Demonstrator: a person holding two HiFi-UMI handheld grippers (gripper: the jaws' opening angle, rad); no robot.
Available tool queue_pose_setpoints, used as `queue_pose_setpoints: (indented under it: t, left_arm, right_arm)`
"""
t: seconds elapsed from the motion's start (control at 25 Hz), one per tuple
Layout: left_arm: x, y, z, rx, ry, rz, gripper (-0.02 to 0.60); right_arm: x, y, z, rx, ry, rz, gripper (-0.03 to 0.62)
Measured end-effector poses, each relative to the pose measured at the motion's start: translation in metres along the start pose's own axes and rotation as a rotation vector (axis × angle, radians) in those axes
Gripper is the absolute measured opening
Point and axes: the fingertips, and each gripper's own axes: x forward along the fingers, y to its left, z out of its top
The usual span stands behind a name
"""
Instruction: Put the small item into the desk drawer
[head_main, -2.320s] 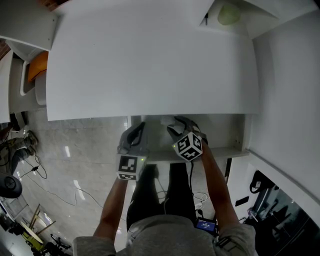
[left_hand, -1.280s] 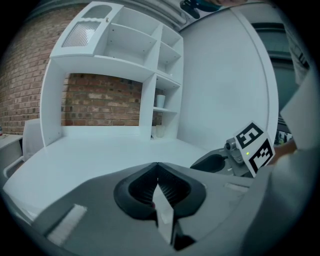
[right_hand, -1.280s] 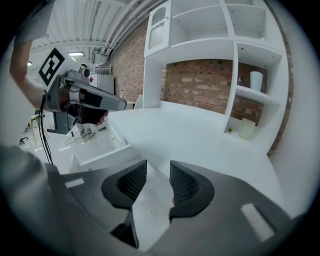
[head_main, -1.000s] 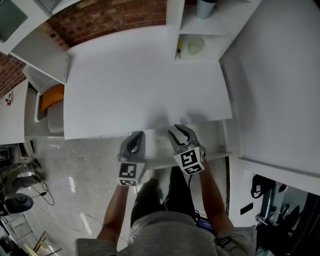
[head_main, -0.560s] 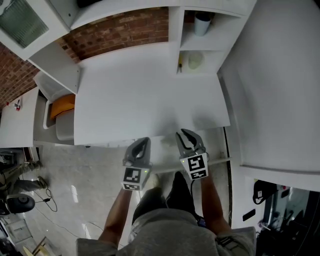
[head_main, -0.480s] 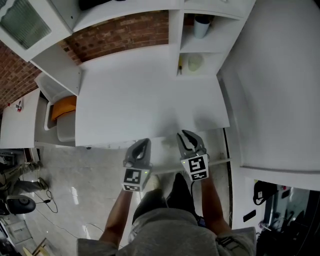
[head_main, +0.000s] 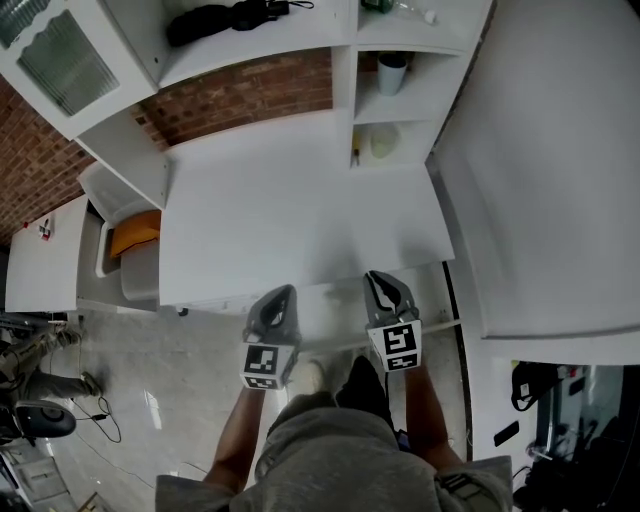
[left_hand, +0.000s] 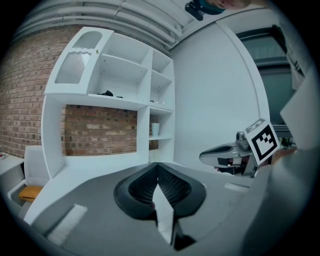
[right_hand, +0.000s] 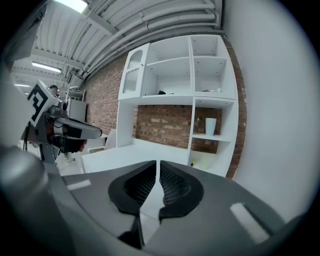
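The white desk (head_main: 300, 210) fills the middle of the head view. Under its front edge a white drawer (head_main: 332, 305) stands pulled out, and nothing shows inside the part I can see. My left gripper (head_main: 283, 293) hangs over the drawer's left end, its jaws together and empty (left_hand: 157, 165). My right gripper (head_main: 380, 280) is over the drawer's right part. Its jaws are closing to a thin slit with nothing between them (right_hand: 159, 162). A pale green small item (head_main: 383, 142) lies in the lowest cubby of the shelf at the desk's far right.
The shelf unit (head_main: 395, 100) also holds a grey cup (head_main: 391, 72), and a black bundle (head_main: 225, 18) lies on a higher shelf. An orange thing (head_main: 133, 236) sits in a bin left of the desk. A white wall panel (head_main: 540, 170) closes the right side.
The right gripper's jaws have come together from open. The head view has tilted up and now takes in the shelves and brick wall. Both grippers sit slightly lower in view.
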Motion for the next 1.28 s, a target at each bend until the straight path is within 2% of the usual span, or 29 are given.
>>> queue_pose_setpoints:
  t: [0.36, 0.64, 0.92, 1.28]
  left_arm:
    - [-0.022, 0.008, 0.001, 0.005, -0.007, 0.013, 0.012]
    - [-0.040, 0.013, -0.013, 0.013, 0.023, 0.026, 0.012]
    - [-0.046, 0.014, -0.013, 0.013, 0.018, 0.031, 0.012]
    - [-0.045, 0.014, -0.012, 0.013, 0.014, 0.028, 0.012]
  right_arm:
    - [-0.033, -0.001, -0.007, 0.015, 0.002, -0.059, 0.018]
    - [-0.052, 0.002, -0.017, 0.025, 0.017, -0.089, 0.005]
    - [-0.065, 0.006, -0.025, 0.036, 0.033, -0.100, 0.005]
    - [-0.062, 0.009, -0.018, 0.012, 0.018, -0.091, 0.003]
